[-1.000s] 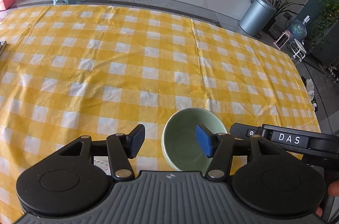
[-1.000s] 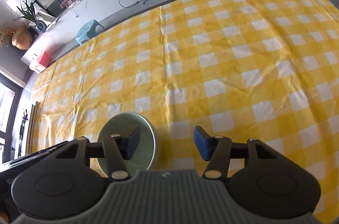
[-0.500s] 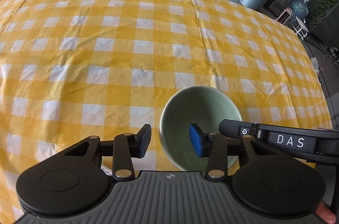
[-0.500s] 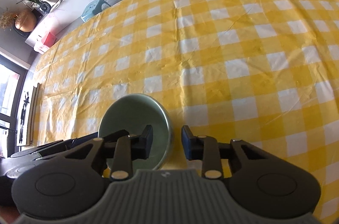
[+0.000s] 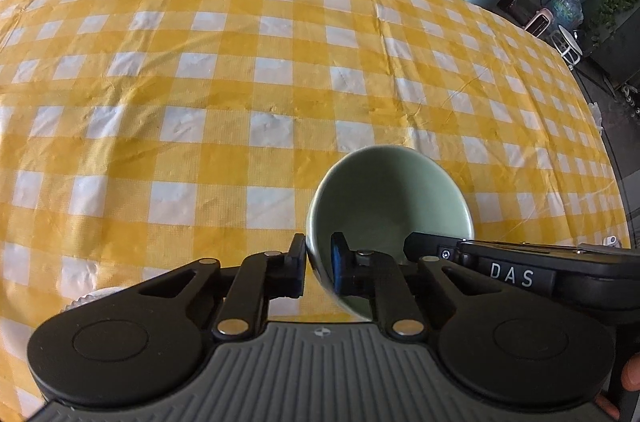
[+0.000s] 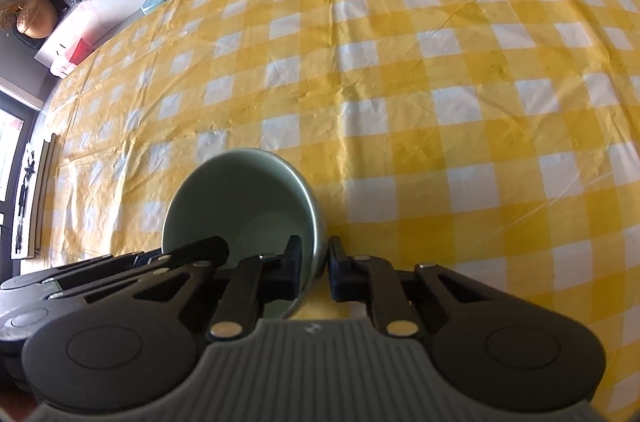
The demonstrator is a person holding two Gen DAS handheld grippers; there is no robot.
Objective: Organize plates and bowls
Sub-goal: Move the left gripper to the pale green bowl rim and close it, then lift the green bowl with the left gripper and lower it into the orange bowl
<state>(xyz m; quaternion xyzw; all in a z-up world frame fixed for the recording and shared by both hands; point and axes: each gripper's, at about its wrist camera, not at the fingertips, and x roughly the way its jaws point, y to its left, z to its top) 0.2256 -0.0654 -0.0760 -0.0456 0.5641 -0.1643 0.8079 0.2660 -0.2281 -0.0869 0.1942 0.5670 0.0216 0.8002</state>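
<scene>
At the near edge of the table (image 5: 224,70), the left hand-held gripper (image 5: 318,264) and the right hand-held gripper (image 6: 314,264) are each closing on opposite sides of the rim of one pale green bowl (image 5: 394,198), a finger inside and a finger outside, almost pinched. The bowl is empty and seems tipped. The task looks barely begun: no plates or other bowls show on the checked cloth beyond, so where this bowl belongs cannot be told.

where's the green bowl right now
The green bowl sits low in both wrist views on the checked tablecloth, its rim between the closing left gripper and right gripper.
</scene>
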